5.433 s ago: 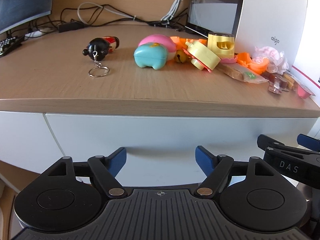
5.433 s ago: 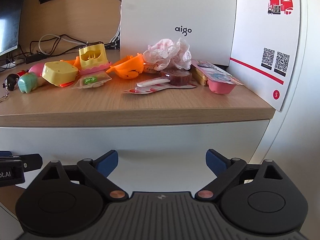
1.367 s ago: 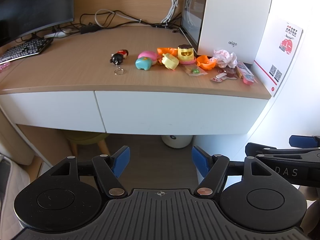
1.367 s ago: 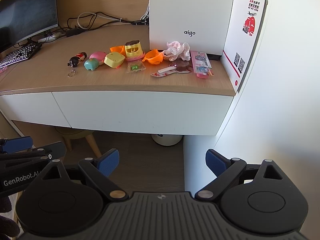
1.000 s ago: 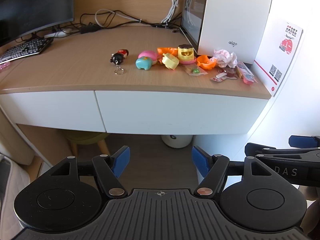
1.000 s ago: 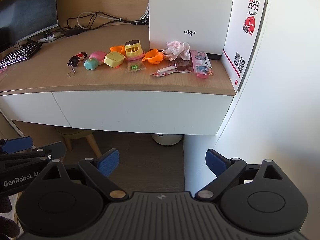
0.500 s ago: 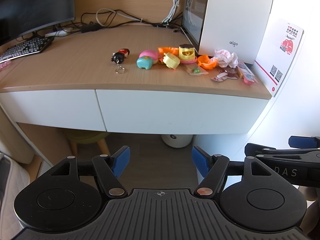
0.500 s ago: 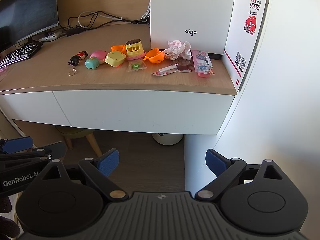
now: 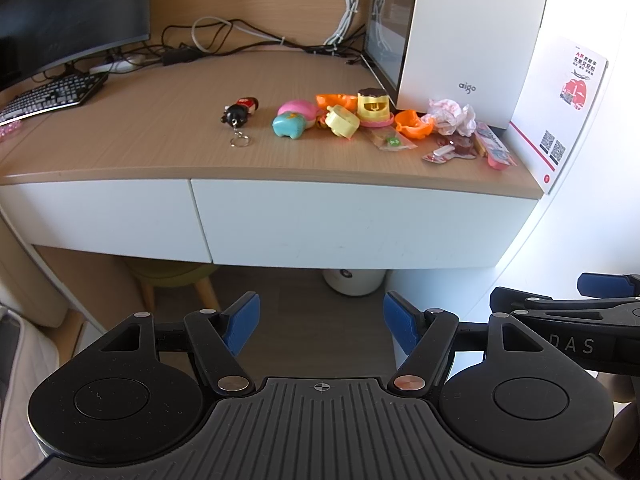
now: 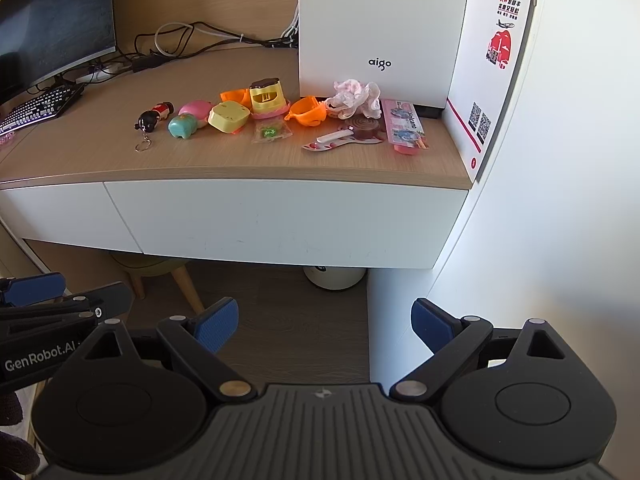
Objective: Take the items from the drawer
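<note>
Both the left gripper (image 9: 321, 316) and right gripper (image 10: 325, 320) hang well back with fingers wide and empty; the drawer (image 10: 280, 220) under the tabletop's (image 10: 200, 156) front edge looks shut; toys (image 10: 228, 116) line the tabletop's right side; the job looks finished, so withdrawing clear suits best.

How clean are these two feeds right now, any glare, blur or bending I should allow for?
Left wrist view: sharp, but the wall at right is blown out white, and fisheye bows the desk edge. Right wrist view: equally sharp, with strong light on the wall; the monitor stays dark, and the drawer front curves.
</note>
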The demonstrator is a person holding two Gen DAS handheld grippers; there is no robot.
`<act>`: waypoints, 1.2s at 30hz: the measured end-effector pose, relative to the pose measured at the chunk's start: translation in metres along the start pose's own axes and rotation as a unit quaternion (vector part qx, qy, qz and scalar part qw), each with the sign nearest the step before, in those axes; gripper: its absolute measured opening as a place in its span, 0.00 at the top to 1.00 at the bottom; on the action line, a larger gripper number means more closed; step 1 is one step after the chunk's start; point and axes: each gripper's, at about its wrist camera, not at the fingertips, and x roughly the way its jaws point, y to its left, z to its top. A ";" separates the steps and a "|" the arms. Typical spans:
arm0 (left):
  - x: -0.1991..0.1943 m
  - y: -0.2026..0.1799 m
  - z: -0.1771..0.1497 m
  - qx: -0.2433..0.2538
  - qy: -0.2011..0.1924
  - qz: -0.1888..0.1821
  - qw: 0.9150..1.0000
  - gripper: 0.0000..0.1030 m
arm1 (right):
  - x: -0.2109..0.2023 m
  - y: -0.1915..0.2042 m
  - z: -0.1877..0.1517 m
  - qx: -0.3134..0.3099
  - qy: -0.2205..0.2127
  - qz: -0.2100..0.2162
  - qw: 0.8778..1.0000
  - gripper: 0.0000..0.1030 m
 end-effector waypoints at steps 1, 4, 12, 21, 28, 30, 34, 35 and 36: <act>0.000 0.000 0.000 0.000 0.000 0.000 1.000 0.29 | 0.000 0.000 0.000 0.000 0.000 0.000 1.000 0.09; 0.000 0.000 0.000 0.000 0.000 0.000 1.000 0.29 | 0.000 0.000 0.000 0.000 0.000 0.000 1.000 0.09; 0.001 0.000 -0.001 0.000 -0.001 0.000 1.000 0.29 | 0.000 0.000 -0.001 0.000 0.000 0.000 1.000 0.09; 0.002 -0.001 -0.002 -0.001 0.000 0.003 1.000 0.29 | 0.000 0.001 -0.001 -0.001 0.001 0.000 1.000 0.09; 0.002 -0.003 -0.002 -0.002 0.002 0.002 1.000 0.29 | 0.001 0.000 -0.001 0.000 0.001 0.001 1.000 0.09; 0.003 -0.004 -0.002 -0.002 0.003 0.002 1.000 0.29 | 0.001 0.000 -0.001 0.000 0.001 0.001 1.000 0.09; 0.003 -0.004 -0.002 -0.002 0.003 0.002 1.000 0.29 | 0.000 0.001 -0.001 0.000 0.001 0.001 1.000 0.09; 0.003 -0.003 -0.002 -0.002 0.003 0.002 1.000 0.29 | 0.000 0.001 -0.001 0.000 0.001 0.001 1.000 0.09; 0.003 -0.003 -0.002 -0.001 0.003 0.001 1.000 0.29 | 0.000 0.001 -0.001 0.000 0.001 0.001 1.000 0.09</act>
